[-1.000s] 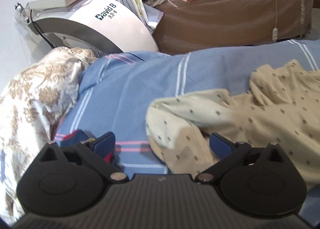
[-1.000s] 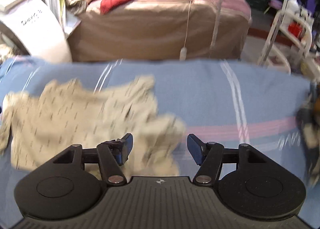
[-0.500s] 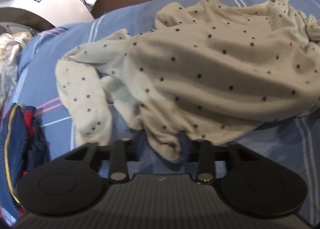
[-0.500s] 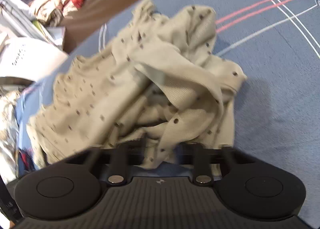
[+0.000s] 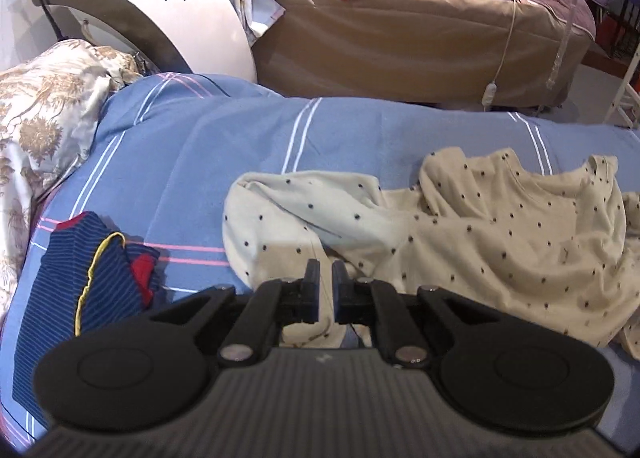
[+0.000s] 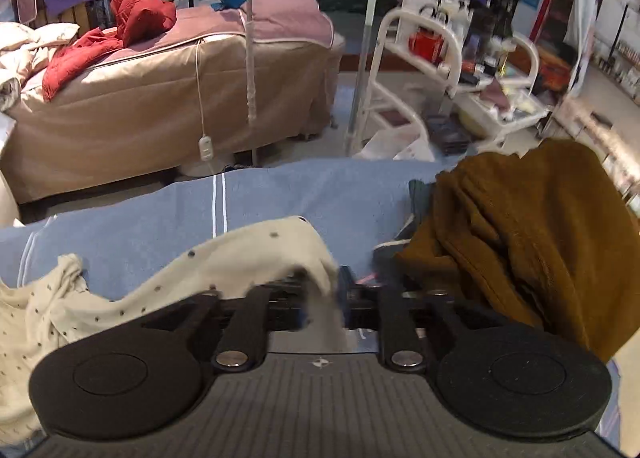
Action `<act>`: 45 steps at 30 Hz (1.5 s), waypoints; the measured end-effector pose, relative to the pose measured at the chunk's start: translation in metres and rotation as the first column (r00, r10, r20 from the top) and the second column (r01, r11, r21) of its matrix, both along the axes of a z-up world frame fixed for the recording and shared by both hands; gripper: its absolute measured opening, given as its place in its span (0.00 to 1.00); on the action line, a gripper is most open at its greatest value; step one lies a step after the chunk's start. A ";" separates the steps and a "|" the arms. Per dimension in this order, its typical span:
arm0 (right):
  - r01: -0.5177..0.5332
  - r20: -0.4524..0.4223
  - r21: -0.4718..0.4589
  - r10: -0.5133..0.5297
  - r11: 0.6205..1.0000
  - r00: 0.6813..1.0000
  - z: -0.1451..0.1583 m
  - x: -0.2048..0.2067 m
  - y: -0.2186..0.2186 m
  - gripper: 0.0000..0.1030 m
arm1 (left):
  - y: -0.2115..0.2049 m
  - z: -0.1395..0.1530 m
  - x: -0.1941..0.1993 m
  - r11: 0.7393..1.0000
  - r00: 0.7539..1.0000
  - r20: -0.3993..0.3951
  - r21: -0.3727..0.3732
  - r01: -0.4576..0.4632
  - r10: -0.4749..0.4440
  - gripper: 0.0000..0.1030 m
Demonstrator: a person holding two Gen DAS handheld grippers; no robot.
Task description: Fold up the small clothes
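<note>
A cream shirt with dark dots lies crumpled on the blue striped bed sheet. My left gripper is shut on the shirt's near edge, with a fold of cloth pinched between the narrow jaws. In the right wrist view the other end of the shirt is lifted and drapes over my right gripper. Its jaws stand close together with cloth between them and are opening; the tips are blurred.
A folded navy striped garment lies left of the shirt. A brown fleece garment is heaped at the right. A floral quilt, a white machine, a brown treatment bed and a white trolley stand beyond.
Both grippers went from open to closed on the shirt's edge. They then lifted and pulled it apart, the right one swinging right toward the brown garment.
</note>
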State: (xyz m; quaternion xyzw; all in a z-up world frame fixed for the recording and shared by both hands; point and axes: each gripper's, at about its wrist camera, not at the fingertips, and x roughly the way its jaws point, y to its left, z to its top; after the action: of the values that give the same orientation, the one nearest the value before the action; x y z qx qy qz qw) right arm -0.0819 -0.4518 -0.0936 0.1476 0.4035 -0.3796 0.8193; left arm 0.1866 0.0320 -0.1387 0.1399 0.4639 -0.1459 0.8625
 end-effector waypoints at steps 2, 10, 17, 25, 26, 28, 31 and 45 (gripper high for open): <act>0.018 0.011 0.078 -0.018 0.997 1.000 -0.007 -0.003 0.006 1.00 | 0.001 0.004 0.004 1.000 1.000 -0.007 0.006 -0.011 0.011 0.07; -0.194 0.017 0.337 0.199 0.922 0.980 -0.074 0.001 0.129 1.00 | 0.006 -0.022 -0.046 0.998 0.998 -0.053 0.047 0.042 -0.039 0.82; -0.077 0.034 0.554 0.070 0.829 0.997 -0.113 0.006 0.163 1.00 | 0.003 -0.055 -0.094 0.999 0.994 -0.101 -0.021 0.032 -0.034 0.99; -0.010 0.091 0.633 -0.062 0.774 0.994 -0.125 -0.009 0.161 1.00 | -0.004 -0.068 -0.097 0.985 0.985 -0.018 0.005 0.173 -0.173 0.98; -0.024 0.092 0.630 -0.043 0.776 0.995 -0.124 -0.010 0.162 1.00 | -0.007 -0.072 -0.096 0.978 0.978 -0.016 0.037 0.206 -0.206 0.98; -0.043 0.068 0.614 0.001 0.788 0.998 -0.120 -0.006 0.165 1.00 | -0.013 -0.079 -0.095 0.960 0.964 -0.015 0.087 0.267 -0.267 0.95; -0.020 0.058 0.604 -0.018 0.797 0.998 -0.119 -0.006 0.165 1.00 | -0.019 -0.088 -0.097 0.933 0.938 -0.043 0.101 0.345 -0.343 0.82; 0.037 0.083 0.717 -0.139 0.696 0.987 -0.132 -0.017 0.167 0.06 | -0.032 -0.094 -0.074 0.957 0.941 -0.177 -0.002 0.291 -0.287 0.10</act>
State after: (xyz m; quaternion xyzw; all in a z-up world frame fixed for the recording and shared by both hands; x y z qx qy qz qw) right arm -0.0989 -0.2849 -0.2255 0.4966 0.4569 -0.2222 0.7037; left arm 0.1129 -0.0001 -0.2325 0.2035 0.5141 -0.2771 0.7858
